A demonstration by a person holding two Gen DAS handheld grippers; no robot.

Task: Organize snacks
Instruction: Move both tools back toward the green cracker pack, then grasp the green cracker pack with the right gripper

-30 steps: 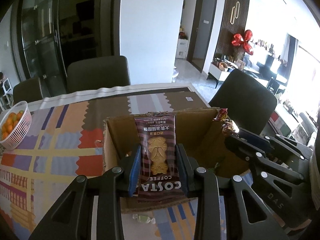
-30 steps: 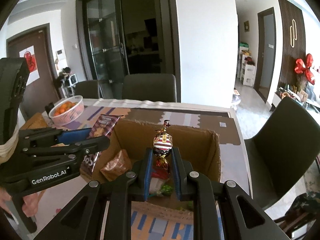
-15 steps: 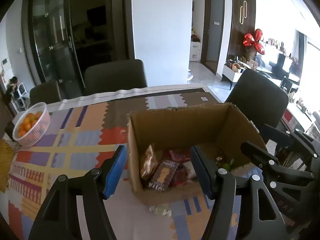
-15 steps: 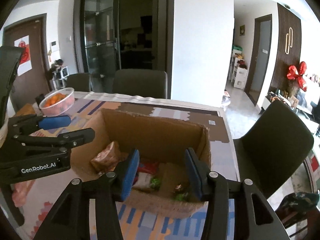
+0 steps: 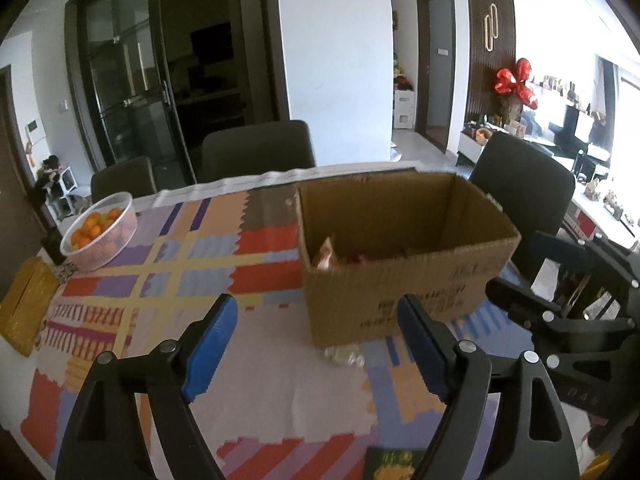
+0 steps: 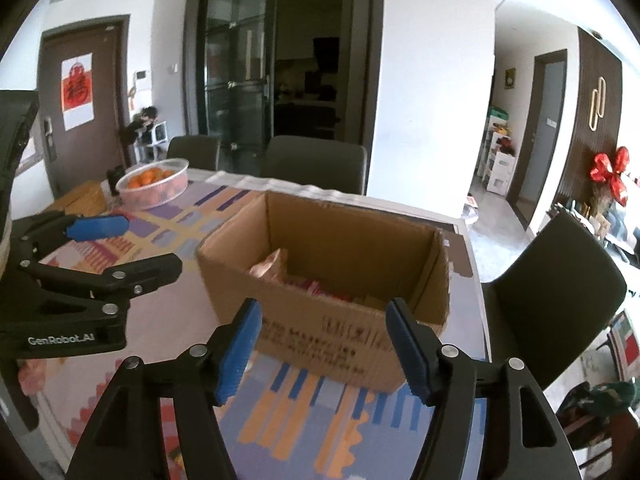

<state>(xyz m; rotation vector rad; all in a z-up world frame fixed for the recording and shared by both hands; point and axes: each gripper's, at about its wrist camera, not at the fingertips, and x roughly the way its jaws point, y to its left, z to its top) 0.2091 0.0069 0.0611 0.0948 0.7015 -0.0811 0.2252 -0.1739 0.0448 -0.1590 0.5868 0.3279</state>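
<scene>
Left gripper (image 5: 318, 334): you are holding it with its blue-padded jaws spread wide and nothing between them; it is hovering above the patterned tablecloth (image 5: 192, 264), short of the box; in the right wrist view it is showing at the left edge (image 6: 120, 244), likewise apart.

Right gripper (image 6: 324, 340): you are keeping its jaws wide apart and empty too; it is facing the near wall of the box; in the left wrist view only its black frame is showing at the right edge (image 5: 560, 312).

Cardboard box (image 5: 404, 296): it is standing upright and open-topped on the tablecloth, toward the table's right side; printed text is running along its near wall.

Box contents: a tan crinkled snack packet (image 6: 272, 266) is leaning up against the left inner wall; red wrappers (image 6: 320, 288) are lying on the bottom beside it; the rest is sitting too deep in shadow to name.

Outside the box: a small clear-wrapped candy (image 5: 344, 356) is lying on the cloth just at the box's near corner; a dark green packet (image 5: 394, 462) is peeking in at the bottom edge.

Basket (image 5: 120, 226): it is sitting well apart from the box at the far left, and it is holding oranges (image 5: 90, 228).

Yellow box (image 5: 24, 308): it is lying at the table's left edge, near the basket.
</scene>
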